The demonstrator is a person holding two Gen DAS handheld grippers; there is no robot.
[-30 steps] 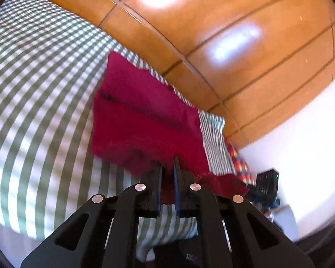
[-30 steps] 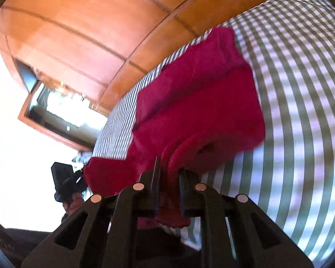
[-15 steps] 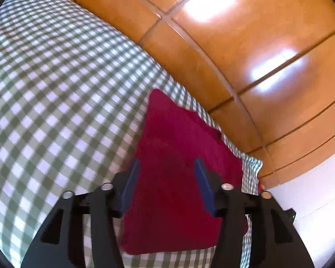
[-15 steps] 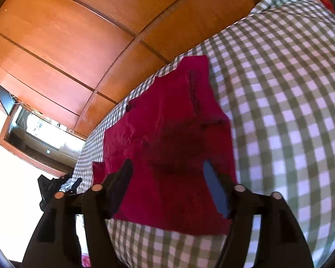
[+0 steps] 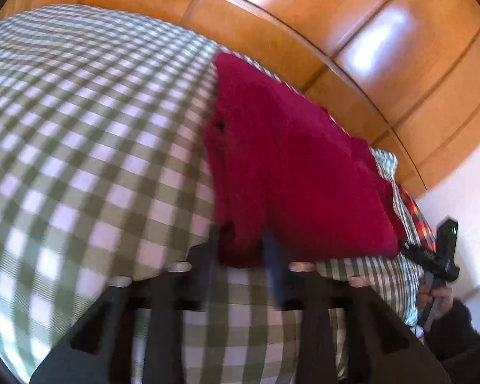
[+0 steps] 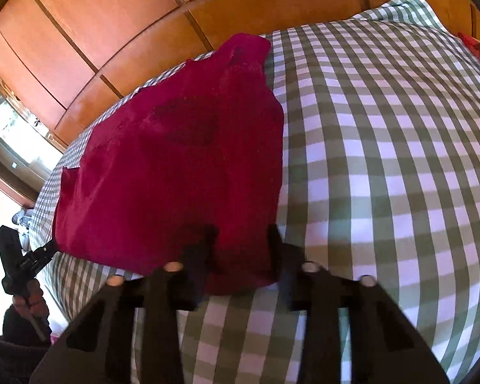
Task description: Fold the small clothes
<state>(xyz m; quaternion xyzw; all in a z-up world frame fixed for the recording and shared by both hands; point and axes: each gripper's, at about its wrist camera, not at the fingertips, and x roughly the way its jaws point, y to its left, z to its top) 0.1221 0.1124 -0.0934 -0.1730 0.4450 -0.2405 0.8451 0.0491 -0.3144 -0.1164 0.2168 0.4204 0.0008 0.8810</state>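
The red garment (image 5: 291,172) is seen lying folded on the green-and-white checked bed (image 5: 80,134), close to the bed's far edge, where the wooden panelled wall (image 5: 352,32) rises behind it. In the right wrist view the same garment (image 6: 182,166) is shown as a roughly square fold with a narrower part pointing toward the far edge of the bed (image 6: 384,160).

One second ago both tools were clamped on bunched cloth that was lifted off the bed; half a second ago the fingers were spread wide above the flattened fold. Now the left hand-held gripper (image 5: 244,256) is brought low to the garment's near edge, its fingers parted on either side of the near left corner of the fold, the gap narrower than half a second ago. The right hand-held gripper (image 6: 240,249) is likewise lowered to the near edge, its fingers apart and straddling the near right corner. Both pairs of fingers are motion-blurred, and whether the cloth is touched by them cannot be told.

A red plaid cloth (image 5: 416,214) is seen at the right edge of the bed in the left wrist view, beyond the garment.
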